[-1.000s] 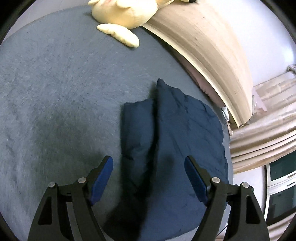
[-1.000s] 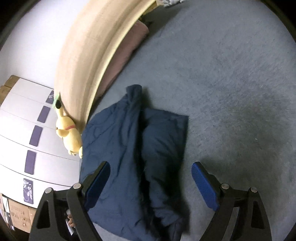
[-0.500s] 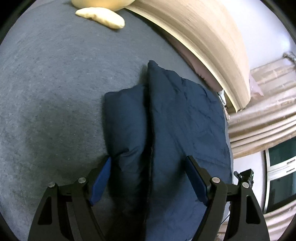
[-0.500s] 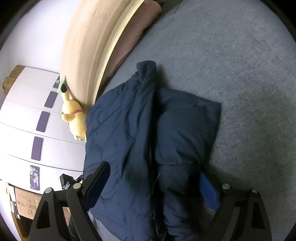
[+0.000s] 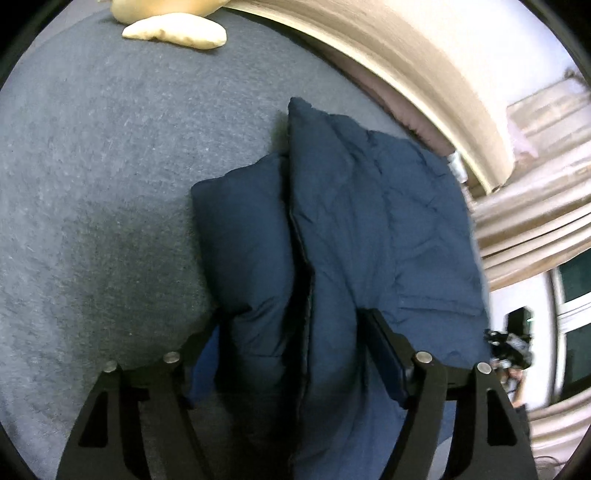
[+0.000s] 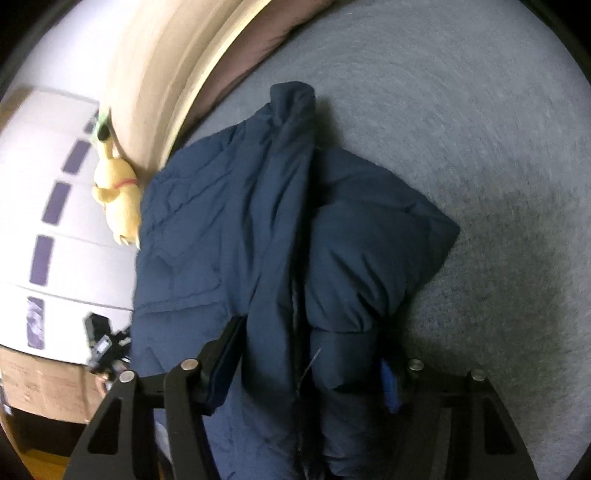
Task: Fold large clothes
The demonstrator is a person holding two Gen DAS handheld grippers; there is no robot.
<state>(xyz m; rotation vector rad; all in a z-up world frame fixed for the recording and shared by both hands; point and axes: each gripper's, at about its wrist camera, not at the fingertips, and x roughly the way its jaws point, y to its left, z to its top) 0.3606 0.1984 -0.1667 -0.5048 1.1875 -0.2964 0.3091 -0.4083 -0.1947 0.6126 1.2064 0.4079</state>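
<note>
A puffy navy jacket [image 5: 369, 221] lies on the grey bed cover [image 5: 110, 184], one sleeve folded in alongside its body. My left gripper [image 5: 295, 350] straddles a thick ridge of it, jaws closing, and both pads press into the padding. In the right wrist view the same jacket [image 6: 221, 240] bunches between the fingers of my right gripper [image 6: 306, 369]. Those jaws are closing too. The near fingertip [image 6: 225, 350] digs into the body panel, while the folded sleeve half hides the other.
A wooden headboard [image 5: 406, 55] with a brown pillow runs along the bed's edge. A yellow plush toy [image 5: 177, 31] [image 6: 118, 199] lies near it. Beige curtains [image 5: 535, 221] and a white wardrobe [image 6: 55, 221] stand beyond. A dark blurred device [image 6: 103, 343] shows past the jacket's edge.
Both grippers came forward and down onto the jacket. Their jaws, wide apart a second ago, have narrowed around bunched folds of it.
</note>
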